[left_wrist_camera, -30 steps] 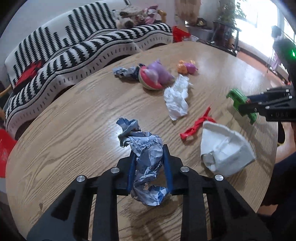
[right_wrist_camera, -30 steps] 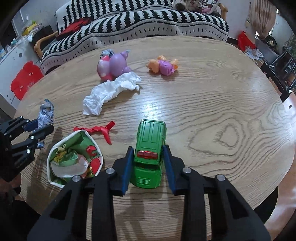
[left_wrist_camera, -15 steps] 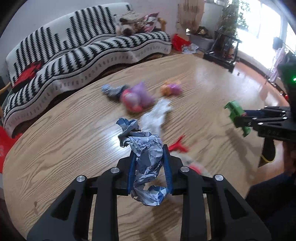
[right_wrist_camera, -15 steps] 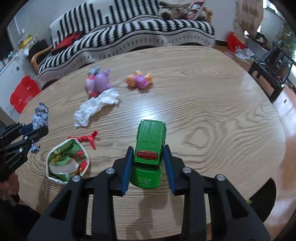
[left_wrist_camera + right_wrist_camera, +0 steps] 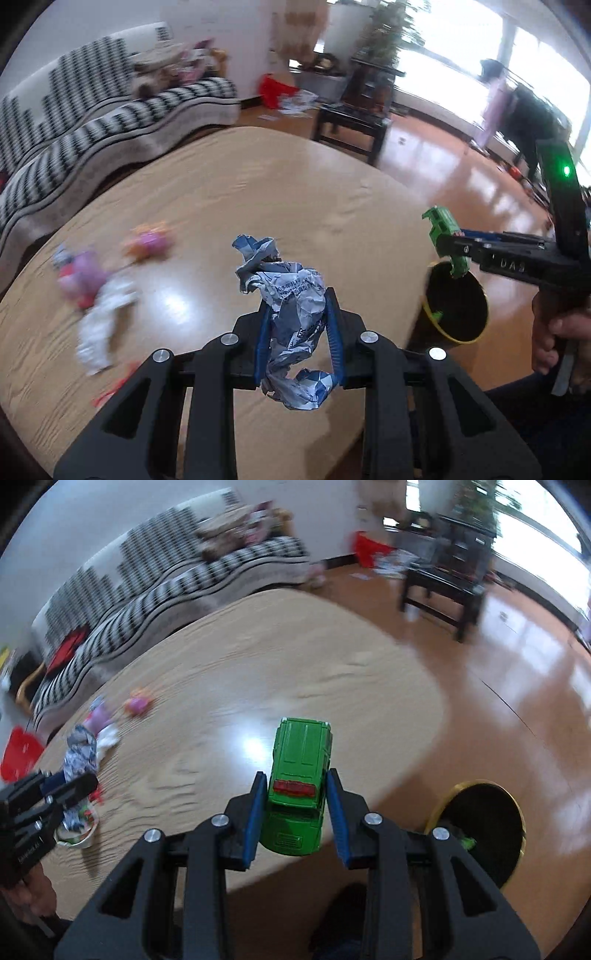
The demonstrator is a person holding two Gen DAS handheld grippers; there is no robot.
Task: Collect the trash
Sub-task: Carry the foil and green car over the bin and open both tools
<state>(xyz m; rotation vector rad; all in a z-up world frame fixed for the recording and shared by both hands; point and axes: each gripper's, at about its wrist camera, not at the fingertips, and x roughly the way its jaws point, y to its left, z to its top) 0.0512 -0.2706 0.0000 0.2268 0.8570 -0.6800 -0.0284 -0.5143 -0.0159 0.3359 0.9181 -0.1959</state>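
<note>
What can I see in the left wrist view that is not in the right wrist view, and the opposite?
Only the left wrist view shows the right gripper from the side, with the person's hand on its handle and a green light above. Only the right wrist view shows the green toy car's roof and red rear lights, and a small paper bowl under the left gripper. Both show the wooden table, the crumpled paper, the black bin with a yellow rim and the striped sofa.
</note>
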